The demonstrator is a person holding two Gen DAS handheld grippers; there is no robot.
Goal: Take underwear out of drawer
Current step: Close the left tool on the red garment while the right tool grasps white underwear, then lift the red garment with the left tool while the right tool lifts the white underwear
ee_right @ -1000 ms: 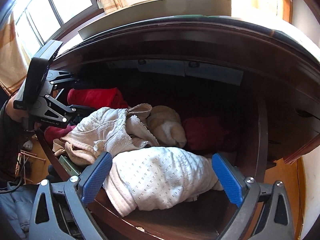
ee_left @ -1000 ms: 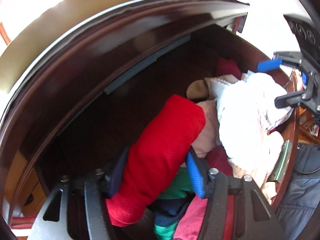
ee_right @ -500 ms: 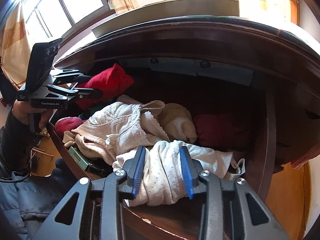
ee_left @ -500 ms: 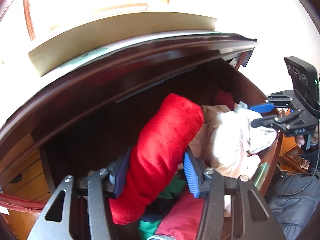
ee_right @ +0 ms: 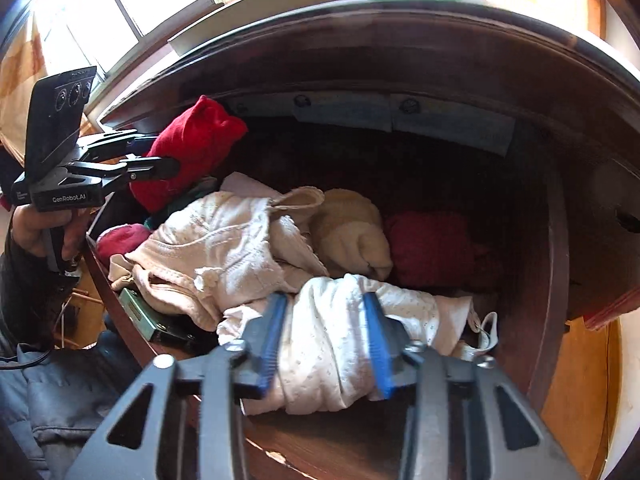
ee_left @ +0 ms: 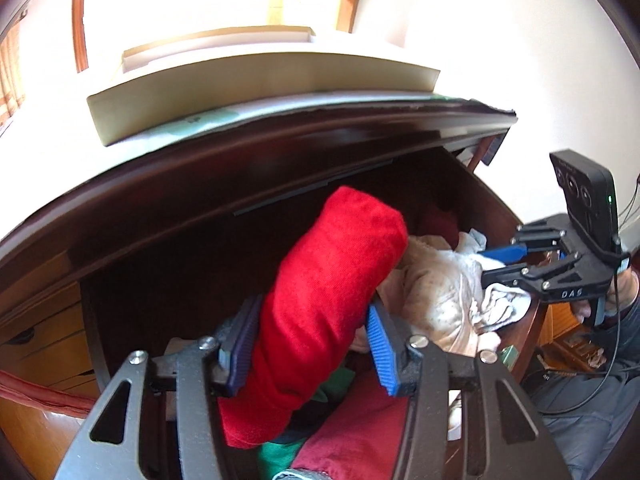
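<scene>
Left gripper (ee_left: 310,346) clamps a red rolled garment (ee_left: 320,304), blue pads pressed into both sides, roll sticking up out of the drawer (ee_right: 556,280). Right gripper (ee_right: 324,344) has just been closing; its jaws now squeeze a white dotted undergarment (ee_right: 332,344) bunched between the pads at the drawer's front edge. Behind it lie a cream lacy piece (ee_right: 224,248), a beige roll (ee_right: 352,232) and a dark red item (ee_right: 432,248). The drawer is dark wood, under a dresser top bearing a flat pale box (ee_left: 256,80). Window (ee_right: 120,8) at the left, orange wood floor (ee_right: 580,380) below.
</scene>
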